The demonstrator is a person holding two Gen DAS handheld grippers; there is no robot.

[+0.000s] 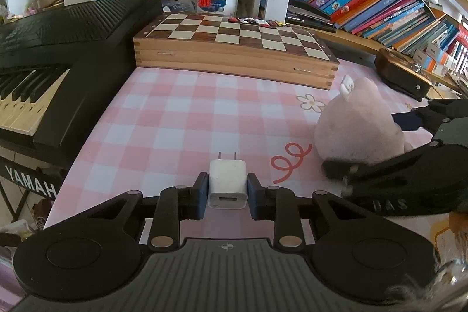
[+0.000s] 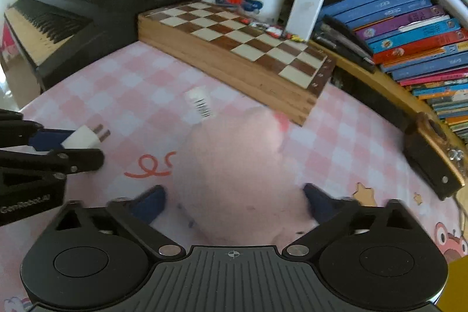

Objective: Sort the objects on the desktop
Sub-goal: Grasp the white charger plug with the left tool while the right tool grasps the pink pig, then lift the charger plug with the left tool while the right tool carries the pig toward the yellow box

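On the pink checked bench, both my grippers sit low.
Left gripper jaws clamp the white charger; right gripper jaws stand wide around the pink plush toy.

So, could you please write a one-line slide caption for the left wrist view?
Left tongs shut on a white charger on the pink checked cloth, pink plush toy at right.
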